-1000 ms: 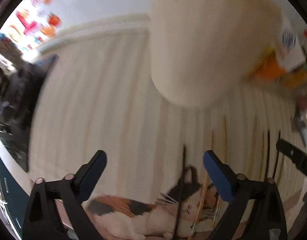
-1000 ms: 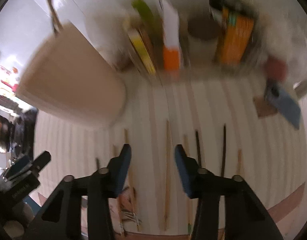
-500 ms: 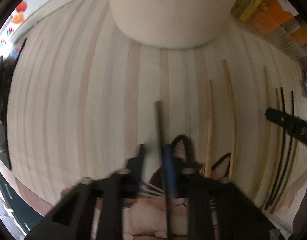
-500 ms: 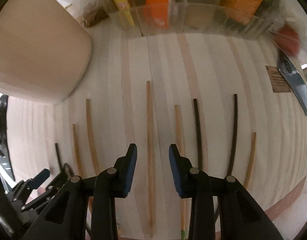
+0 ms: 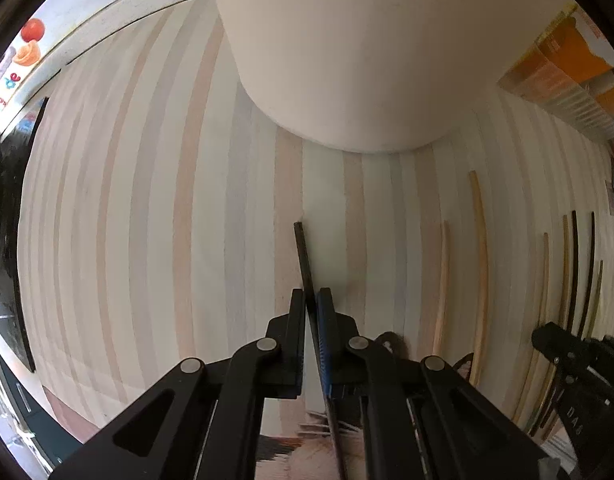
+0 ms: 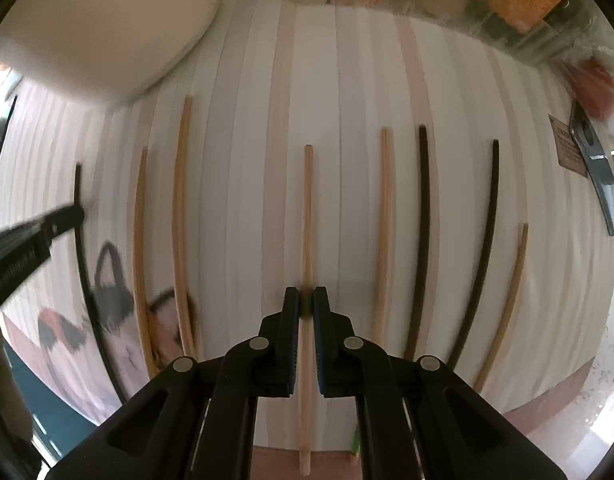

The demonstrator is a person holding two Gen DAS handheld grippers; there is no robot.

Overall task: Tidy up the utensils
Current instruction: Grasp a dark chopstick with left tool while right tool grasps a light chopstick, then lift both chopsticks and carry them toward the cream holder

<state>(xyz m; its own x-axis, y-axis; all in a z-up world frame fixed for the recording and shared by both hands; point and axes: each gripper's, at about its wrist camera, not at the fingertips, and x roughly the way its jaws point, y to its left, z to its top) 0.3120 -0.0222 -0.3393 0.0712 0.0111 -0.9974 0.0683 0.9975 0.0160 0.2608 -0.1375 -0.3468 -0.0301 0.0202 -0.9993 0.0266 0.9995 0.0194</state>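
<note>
Left wrist alone shows black chopstick (image 5: 303,256) pinched.

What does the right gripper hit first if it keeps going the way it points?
Probably the striped mat. The right gripper points down at it, fingers shut on a wooden chopstick lying there. Whether the tips already touch the mat is unclear.

Black chopstick (image 5: 303,256); tan chopstick (image 6: 307,216); pastel-striped mat (image 6: 347,80); cream holder (image 5: 347,48).
</note>
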